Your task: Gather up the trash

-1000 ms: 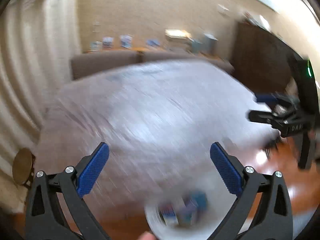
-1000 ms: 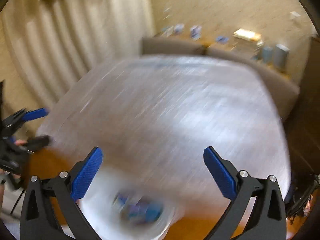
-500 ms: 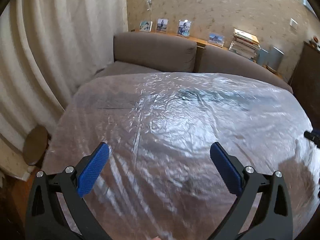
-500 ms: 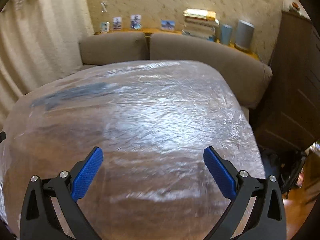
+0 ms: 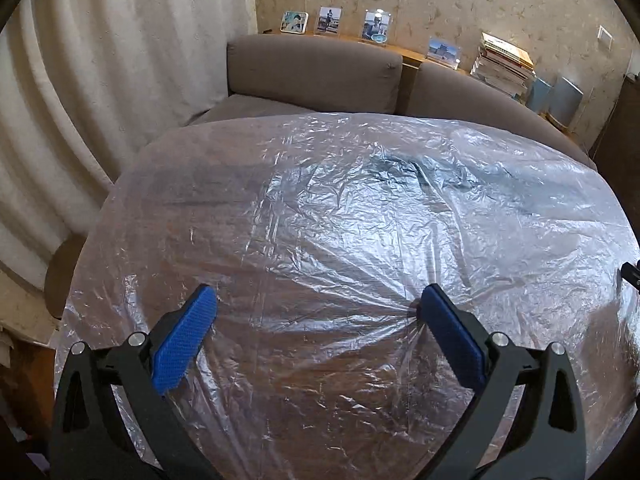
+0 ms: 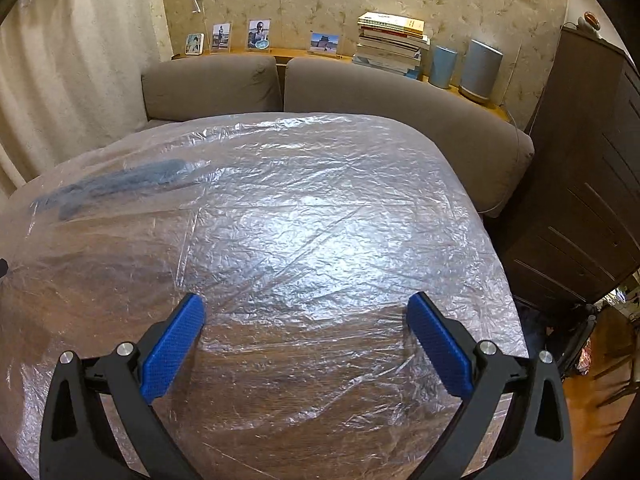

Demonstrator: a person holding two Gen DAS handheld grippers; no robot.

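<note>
So basically, a big crinkled plastic sheet [image 5: 360, 240] is spread over the whole wooden tabletop [image 6: 280, 364], and that sheet is what everything else can be placed against. Both tools are held over its near edge. The left gripper [image 5: 316, 320] is seen with its jaws wide apart, nothing caught between them; the tip of one blue pad [image 5: 434, 304] is touching the sheet, where the plastic is puckered into small radiating creases. The right gripper [image 6: 304, 320] is also kept with jaws spread apart and empty, low over the sheet, though actual contact can't be made out.

A dark bluish streak [image 6: 120, 184] is visible through the plastic on the sheet's far left part in the right wrist view; what it is can't be told.

Just beyond the sheet's far edge a brown sofa [image 6: 360, 88] is set. Behind that, photo frames [image 6: 258, 34], a stack of books [image 6: 390, 44] and two bluish cylinders [image 6: 460, 66] are lined up on a ledge. A curtain [image 5: 100, 80] is hung off to the sheet's left, and a dark cabinet [image 6: 592, 160] is stood to its right.
</note>
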